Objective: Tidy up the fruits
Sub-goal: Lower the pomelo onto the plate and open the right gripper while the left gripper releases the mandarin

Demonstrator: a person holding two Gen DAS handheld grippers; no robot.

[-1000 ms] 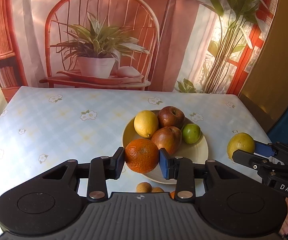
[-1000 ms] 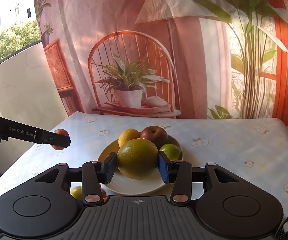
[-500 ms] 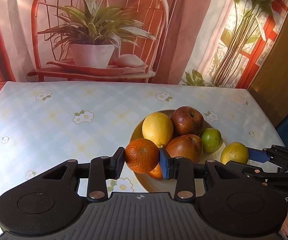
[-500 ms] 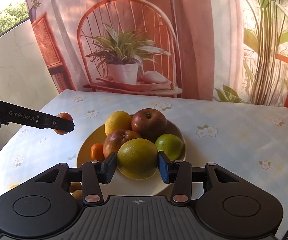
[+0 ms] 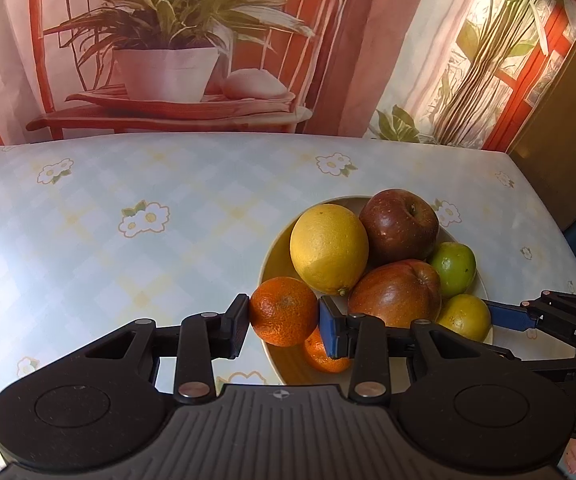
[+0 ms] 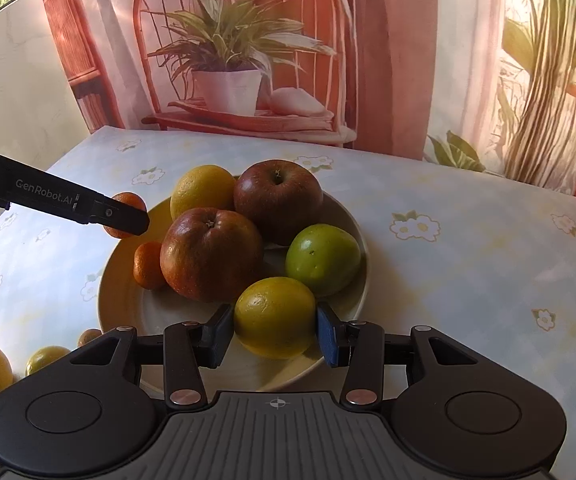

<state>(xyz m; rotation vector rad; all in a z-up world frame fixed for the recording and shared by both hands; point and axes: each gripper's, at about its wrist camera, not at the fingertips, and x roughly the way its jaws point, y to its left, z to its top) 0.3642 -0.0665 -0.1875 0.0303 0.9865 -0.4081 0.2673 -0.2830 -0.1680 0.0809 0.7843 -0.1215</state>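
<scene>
Your left gripper (image 5: pixel 283 320) clamps an orange (image 5: pixel 283 311) at the plate's (image 5: pixel 275 248) near-left rim; your right gripper (image 6: pixel 275 334) clamps a yellow-green citrus (image 6: pixel 275 317) over its near edge. Both fruits sit squarely between the pads.

Warm, bright daylight falls across the tablecloth (image 5: pixel 135 208) ahead of each gripper, mottling it with pale sunny patches. The fruit on the plate (image 6: pixel 352 216) carries soft highlights and throws short shadows toward the cameras. Both views are sharp, without motion blur. Fisheye bending curves the table's edges and the printed backdrop (image 6: pixel 400 60); the corners darken to black.
</scene>
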